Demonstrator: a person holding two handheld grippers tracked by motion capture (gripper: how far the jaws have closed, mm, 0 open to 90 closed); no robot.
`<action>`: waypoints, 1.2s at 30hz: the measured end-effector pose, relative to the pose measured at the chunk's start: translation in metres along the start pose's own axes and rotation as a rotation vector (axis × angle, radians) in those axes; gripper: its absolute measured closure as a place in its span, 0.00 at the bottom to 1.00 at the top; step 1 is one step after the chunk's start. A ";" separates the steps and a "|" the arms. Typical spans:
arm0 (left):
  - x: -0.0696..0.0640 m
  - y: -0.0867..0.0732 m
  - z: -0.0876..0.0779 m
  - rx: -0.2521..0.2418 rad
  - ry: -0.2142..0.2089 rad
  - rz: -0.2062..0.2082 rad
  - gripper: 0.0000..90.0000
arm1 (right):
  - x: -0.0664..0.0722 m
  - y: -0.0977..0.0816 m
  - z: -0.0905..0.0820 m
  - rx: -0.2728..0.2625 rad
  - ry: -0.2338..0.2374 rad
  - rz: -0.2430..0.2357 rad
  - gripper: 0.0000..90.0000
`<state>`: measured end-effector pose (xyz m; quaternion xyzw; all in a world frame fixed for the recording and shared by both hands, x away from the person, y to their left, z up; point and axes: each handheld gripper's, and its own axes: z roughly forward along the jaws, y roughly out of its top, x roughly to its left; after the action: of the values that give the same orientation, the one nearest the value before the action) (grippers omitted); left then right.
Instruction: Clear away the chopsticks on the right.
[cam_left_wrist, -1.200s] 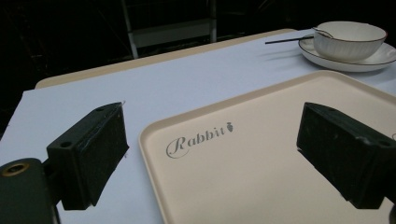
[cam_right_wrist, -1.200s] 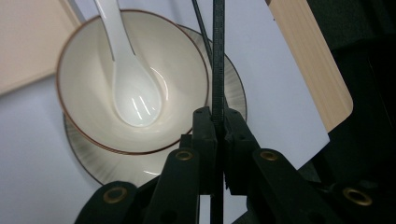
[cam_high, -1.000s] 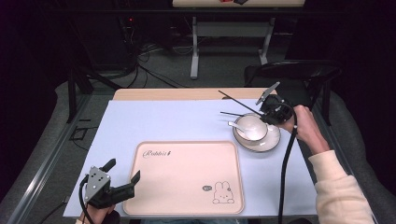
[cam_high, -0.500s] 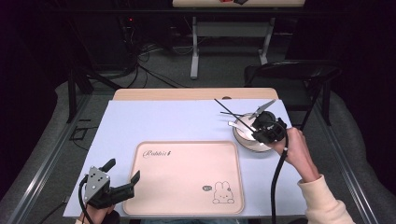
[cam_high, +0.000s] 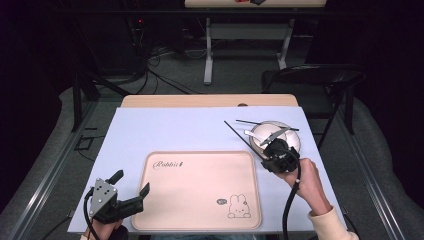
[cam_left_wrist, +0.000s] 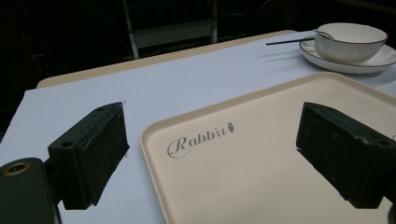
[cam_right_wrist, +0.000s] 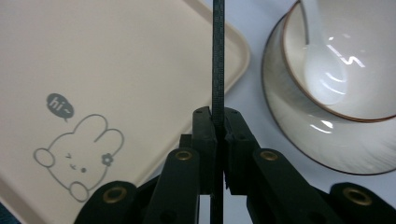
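Observation:
My right gripper (cam_high: 270, 151) is shut on a thin black chopstick (cam_high: 242, 138), which slants up and to the left from its jaws. In the right gripper view, the chopstick (cam_right_wrist: 217, 56) runs straight up from the closed right gripper (cam_right_wrist: 218, 123), over the right edge of the beige rabbit tray (cam_right_wrist: 116, 56). A white bowl (cam_high: 265, 140) with a white spoon (cam_high: 251, 133) stands on a saucer (cam_high: 296, 144) just behind the gripper. A second chopstick (cam_high: 260, 123) lies across the saucer's far side. My left gripper (cam_high: 131, 182) stands open at the tray's near left corner, holding nothing.
The tray (cam_high: 200, 190) lies on a pale blue mat (cam_high: 165, 130) that covers a wooden table (cam_high: 200, 101). A dark chair (cam_high: 320, 77) stands behind the table's right corner. Cables trail over the floor at the back.
My right gripper has come down and toward the near left with the chopstick, from above the bowl to the tray's right edge. The left gripper has stayed put.

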<state>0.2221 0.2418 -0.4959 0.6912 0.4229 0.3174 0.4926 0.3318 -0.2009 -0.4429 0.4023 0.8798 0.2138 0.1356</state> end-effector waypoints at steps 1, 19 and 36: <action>0.000 0.000 0.000 -0.002 0.001 -0.002 0.10 | 0.002 -0.001 0.002 0.004 0.008 0.001 0.94; -0.002 0.000 0.000 -0.001 0.000 0.024 0.10 | 0.046 -0.032 0.049 0.077 0.112 0.119 0.94; -0.003 0.001 0.001 0.011 0.000 0.028 0.10 | 0.062 -0.026 0.073 0.167 0.121 0.106 0.94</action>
<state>0.2221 0.2385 -0.4958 0.6997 0.4148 0.3219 0.4845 0.3052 -0.1493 -0.5236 0.4445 0.8786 0.1707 0.0367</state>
